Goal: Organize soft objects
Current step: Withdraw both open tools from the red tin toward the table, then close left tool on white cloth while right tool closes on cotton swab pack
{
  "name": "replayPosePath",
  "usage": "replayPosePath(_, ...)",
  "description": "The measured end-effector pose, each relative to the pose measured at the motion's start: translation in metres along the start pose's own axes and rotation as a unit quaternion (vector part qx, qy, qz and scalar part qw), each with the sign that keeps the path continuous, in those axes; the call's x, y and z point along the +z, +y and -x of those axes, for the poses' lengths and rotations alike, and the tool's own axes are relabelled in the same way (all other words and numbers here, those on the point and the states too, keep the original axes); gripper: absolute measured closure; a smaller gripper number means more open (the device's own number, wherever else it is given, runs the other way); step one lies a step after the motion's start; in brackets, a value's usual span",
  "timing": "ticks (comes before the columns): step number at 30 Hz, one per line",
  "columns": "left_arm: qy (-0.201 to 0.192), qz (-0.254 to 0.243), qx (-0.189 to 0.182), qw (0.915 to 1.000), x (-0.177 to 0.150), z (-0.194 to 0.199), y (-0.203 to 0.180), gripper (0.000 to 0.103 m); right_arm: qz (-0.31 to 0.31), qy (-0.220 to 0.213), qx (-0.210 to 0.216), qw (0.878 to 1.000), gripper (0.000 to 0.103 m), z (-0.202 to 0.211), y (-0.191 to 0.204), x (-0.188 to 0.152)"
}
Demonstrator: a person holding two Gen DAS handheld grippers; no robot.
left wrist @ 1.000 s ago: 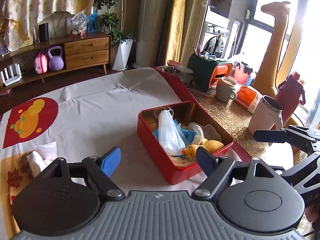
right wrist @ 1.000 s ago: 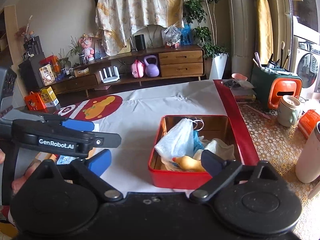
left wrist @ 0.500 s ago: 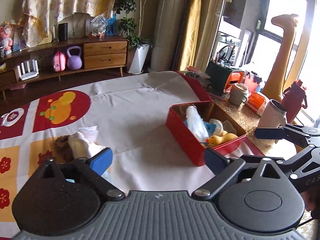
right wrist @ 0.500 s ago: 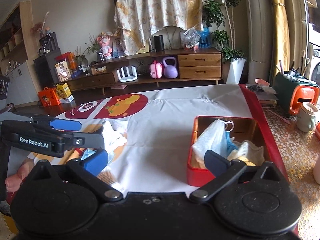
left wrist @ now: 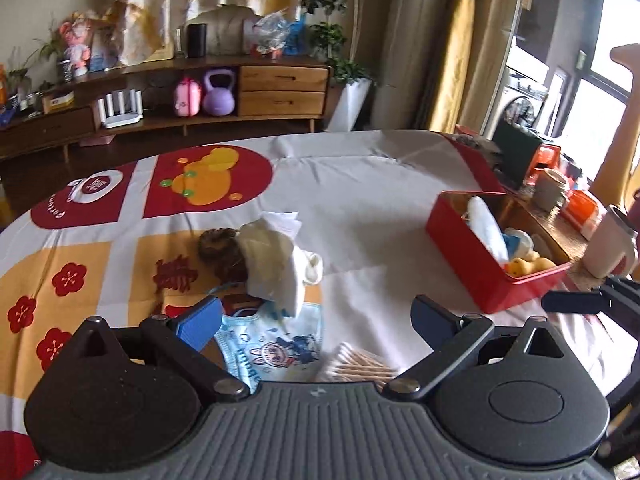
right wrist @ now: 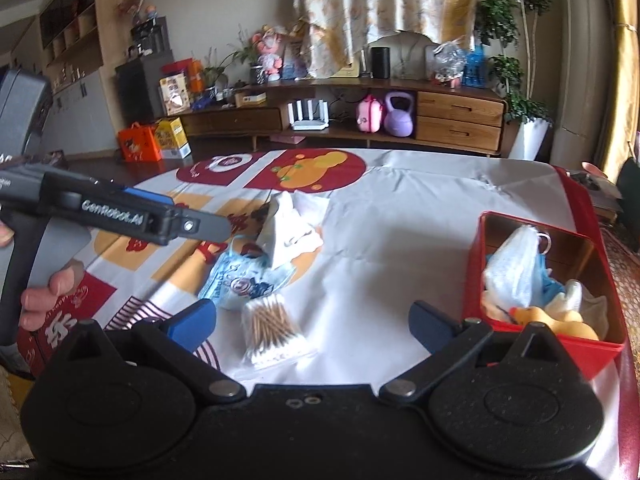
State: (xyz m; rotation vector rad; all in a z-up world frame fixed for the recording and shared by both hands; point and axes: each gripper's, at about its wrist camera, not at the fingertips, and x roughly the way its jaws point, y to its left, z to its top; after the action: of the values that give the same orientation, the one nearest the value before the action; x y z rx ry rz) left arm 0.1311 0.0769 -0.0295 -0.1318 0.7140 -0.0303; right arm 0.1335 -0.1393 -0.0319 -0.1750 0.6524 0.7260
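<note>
A red tin box [left wrist: 464, 268] [right wrist: 476, 280] sits on the right of the table and holds a white mesh bag [right wrist: 514, 268], a yellow rubber duck [left wrist: 528, 266] and other soft items. A loose pile lies mid-table: a white cloth [left wrist: 276, 264] [right wrist: 286, 232], a brown fuzzy thing [left wrist: 218, 250], a blue printed face mask [left wrist: 276, 346] [right wrist: 240, 280] and a pack of cotton swabs [left wrist: 356, 368] [right wrist: 270, 328]. My left gripper [left wrist: 316, 320] is open and empty just short of the pile. My right gripper [right wrist: 310, 322] is open and empty above the swabs.
The table has a white cloth with red and orange prints [left wrist: 208, 180]. Cups [left wrist: 608, 244], an orange container and a green holder stand along the right edge. The left gripper's body [right wrist: 116, 216] reaches in from the left in the right wrist view. A wooden sideboard [right wrist: 400, 120] stands behind.
Both grippers have swung left, away from the red box toward the pile of soft items. The box has shifted to the right in both views. Both stay open and empty.
</note>
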Motion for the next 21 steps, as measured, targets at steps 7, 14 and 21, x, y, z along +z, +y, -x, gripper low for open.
replayPosePath(7,-0.009,0.017,0.019,0.9996,-0.005,-0.02,0.011,0.002,0.014,0.023,0.02,0.999,0.003,-0.032,0.016,-0.005)
replayPosePath(14,-0.007,0.014,0.057,0.9983,0.0,-0.056,0.011,0.002,0.034,0.054,0.028,0.998,0.008,-0.066,0.021,-0.011)
replayPosePath(21,0.002,0.019,0.092,0.9955,0.001,-0.094,0.015,0.002,0.06,0.07,0.039,0.995,0.017,-0.091,0.026,-0.016)
